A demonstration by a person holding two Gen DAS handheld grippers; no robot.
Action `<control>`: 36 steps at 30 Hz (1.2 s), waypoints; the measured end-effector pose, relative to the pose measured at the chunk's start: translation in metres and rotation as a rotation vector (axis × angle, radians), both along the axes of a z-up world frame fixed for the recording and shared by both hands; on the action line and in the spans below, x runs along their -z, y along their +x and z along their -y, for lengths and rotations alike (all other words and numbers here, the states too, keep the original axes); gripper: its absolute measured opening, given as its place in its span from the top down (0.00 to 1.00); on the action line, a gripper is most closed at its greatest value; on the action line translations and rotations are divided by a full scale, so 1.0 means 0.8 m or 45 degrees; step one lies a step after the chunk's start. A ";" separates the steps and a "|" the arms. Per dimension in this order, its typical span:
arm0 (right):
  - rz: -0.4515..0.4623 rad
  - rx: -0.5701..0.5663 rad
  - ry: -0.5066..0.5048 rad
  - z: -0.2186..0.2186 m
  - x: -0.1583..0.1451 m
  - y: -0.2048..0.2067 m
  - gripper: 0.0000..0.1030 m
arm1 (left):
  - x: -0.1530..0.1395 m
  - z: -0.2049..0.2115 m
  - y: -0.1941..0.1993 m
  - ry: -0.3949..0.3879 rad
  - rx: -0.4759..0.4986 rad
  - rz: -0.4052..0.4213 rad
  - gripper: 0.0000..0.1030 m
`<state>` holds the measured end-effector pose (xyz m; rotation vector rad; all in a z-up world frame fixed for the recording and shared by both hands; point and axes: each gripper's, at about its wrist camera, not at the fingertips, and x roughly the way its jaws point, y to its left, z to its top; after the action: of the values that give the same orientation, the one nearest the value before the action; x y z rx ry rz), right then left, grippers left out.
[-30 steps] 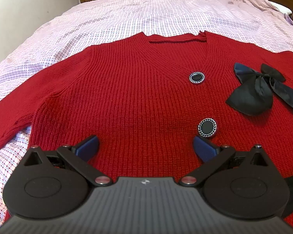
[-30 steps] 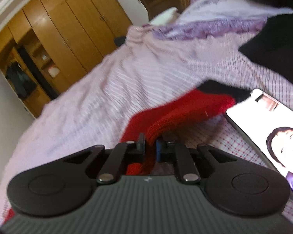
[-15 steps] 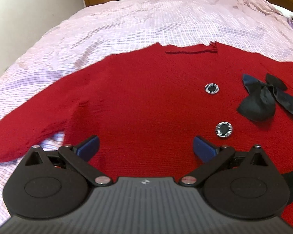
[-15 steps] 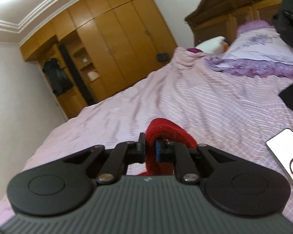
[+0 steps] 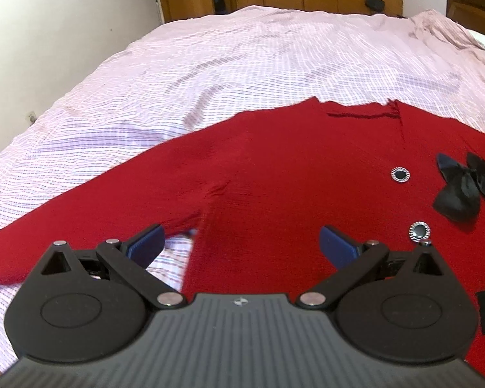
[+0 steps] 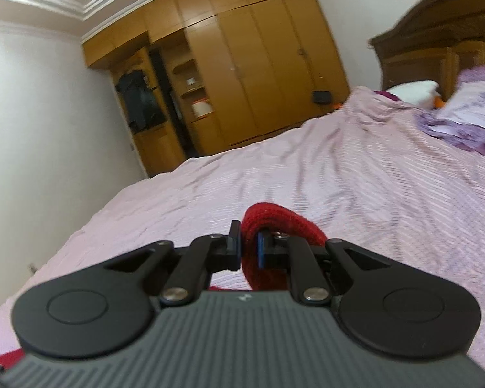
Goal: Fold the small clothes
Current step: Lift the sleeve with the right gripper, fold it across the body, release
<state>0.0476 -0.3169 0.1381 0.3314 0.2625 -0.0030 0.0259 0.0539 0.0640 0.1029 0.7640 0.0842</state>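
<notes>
**First fold only just beginning: one sleeve is up, the rest is lying flat**

You are working on a red knitted cardigan (image 5: pixel 291 174) that is lying face up on the bed (image 5: pixel 242 64), spread toward the near edge, its neckline pointing at the far end where the wardrobe (image 6: pixel 242 74) is standing; the two buttons (image 5: pixel 400 174) and the black bow (image 5: pixel 459 194) are showing on the front, so the body is not folded at all yet.

Your right gripper (image 6: pixel 249 245) is holding a bunch of red sleeve (image 6: pixel 274 223), jaws clamped tight on the knit, and the cloth is hanging above the sheet rather than resting on it; in the left wrist view a sliver of red at the right edge is probably that same raised sleeve, though I cannot be sure.

Your left gripper (image 5: pixel 241 237) is hovering over the lower body of the cardigan, jaws wide apart and gripping nothing; the other sleeve (image 5: pixel 90 207) is stretching out toward the left edge of the bed, untouched.

By my reckoning you are at the very start; remaining are laying the held sleeve across the chest, bringing the other sleeve in, then folding the body itself.
</notes>
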 end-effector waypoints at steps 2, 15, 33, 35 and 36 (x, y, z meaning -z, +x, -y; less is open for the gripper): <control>0.001 -0.034 -0.031 -0.027 0.000 0.006 0.88 | 0.000 -0.009 -0.002 -0.005 -0.009 0.002 0.00; -0.254 -0.308 -0.181 -0.187 0.110 0.044 0.87 | 0.017 -0.065 -0.005 -0.027 -0.085 -0.015 0.00; -0.470 -0.418 0.028 -0.178 0.120 -0.024 0.47 | 0.010 -0.040 -0.002 -0.093 -0.001 -0.014 0.00; -0.481 -0.395 0.058 -0.161 0.110 -0.038 0.46 | 0.004 -0.027 -0.003 -0.090 0.029 -0.002 0.00; -0.488 -0.376 0.065 -0.151 0.108 -0.046 0.45 | 0.001 -0.019 -0.004 -0.088 0.046 0.005 0.00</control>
<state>0.0107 -0.1957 0.0520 0.3389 0.6903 0.2331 0.0224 0.0695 0.0632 0.0509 0.7597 0.0238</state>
